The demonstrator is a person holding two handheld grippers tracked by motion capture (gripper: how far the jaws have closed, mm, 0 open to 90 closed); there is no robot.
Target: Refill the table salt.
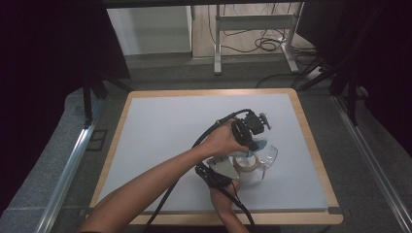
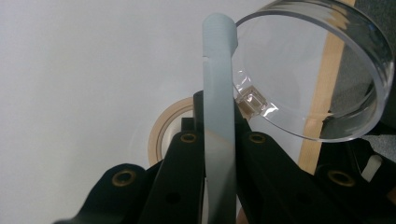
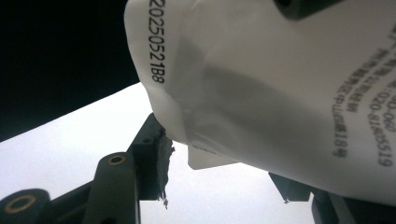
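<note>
While my left gripper point(image 2: 219, 154) pinches the pale blue handle point(image 2: 217, 93) of a clear cup point(image 2: 322, 70), the handle's long axis runs straight away from the jaws and the cup tips sideways. My right gripper point(image 3: 224, 172) clamps a white printed pouch point(image 3: 280, 84) over the cup. Both sit right of centre on the white mat point(image 1: 160, 131), with open room to the left and back.

mat point(image 1: 160, 126) left/far: free | cup point(image 1: 265, 158) + tape roll point(image 1: 245, 164) block near-right
</note>
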